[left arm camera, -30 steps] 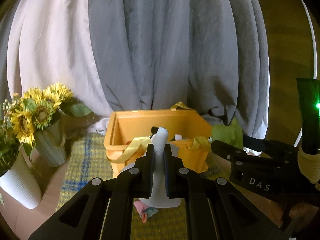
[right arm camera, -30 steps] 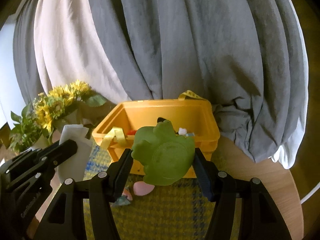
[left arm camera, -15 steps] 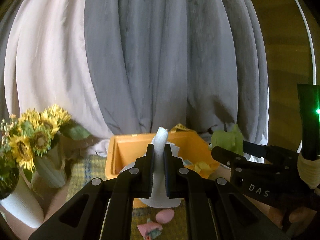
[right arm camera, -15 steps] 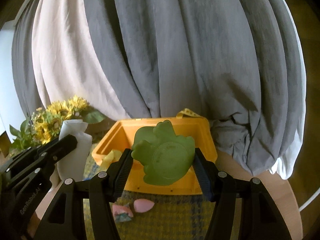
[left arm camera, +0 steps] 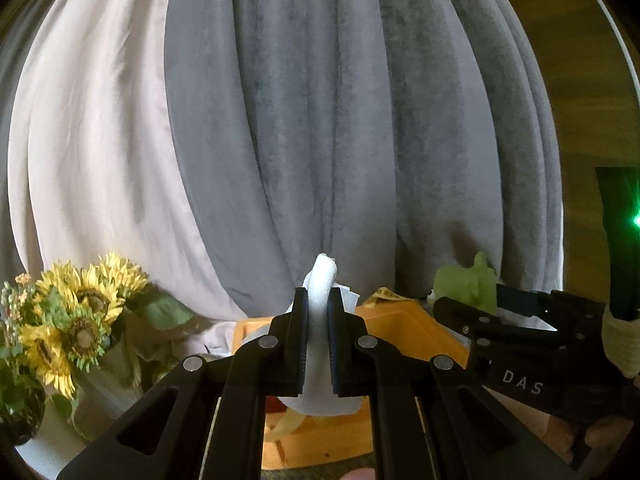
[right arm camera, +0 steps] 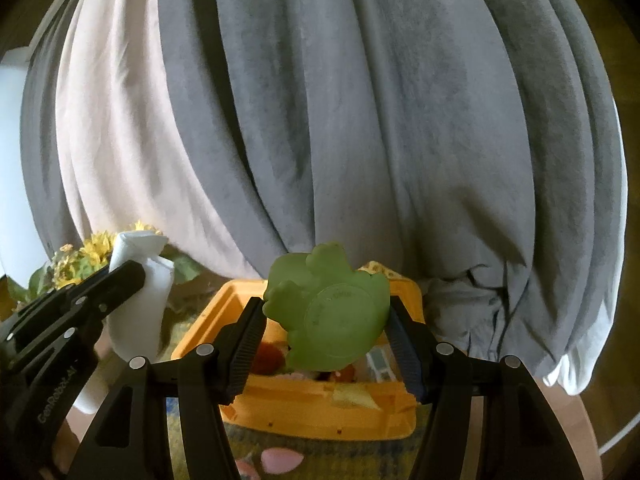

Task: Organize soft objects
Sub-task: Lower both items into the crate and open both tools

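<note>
The left gripper (left arm camera: 318, 312) was clamped tight on a white cloth (left arm camera: 320, 280), its two fingers squeezing the fabric into a thin strip with a rounded bit poking out above the tips and more hanging loose below. The cloth was held up in the air, over the near-left part of an orange bin (left arm camera: 404, 324). From the right wrist camera the same cloth (right arm camera: 138, 304) showed up off to the left, beside the bin's left side, with the left gripper's black finger across it.

The right gripper (right arm camera: 326, 316) was closed on a green frog toy (right arm camera: 332, 316), a flat squishy thing with a round stamped disc on the side facing the camera. One finger pressed in on each side of it. The frog sat raised above the orange bin (right arm camera: 320, 412), roughly over its middle. In the left wrist view the frog (left arm camera: 466, 286) peeked out just behind the right gripper's black frame.

Inside the bin there was a jumble of small stuff, something red and a few pale pieces, too blurry to name. The bin stood on a yellow checked mat (right arm camera: 192, 444), and a pink petal-shaped piece (right arm camera: 280, 460) lay on the mat just in front of it. A bunch of sunflowers (left arm camera: 76, 320) in a pale vase was off to the left, and a big gray and white curtain (left arm camera: 320, 120) filled the background.
</note>
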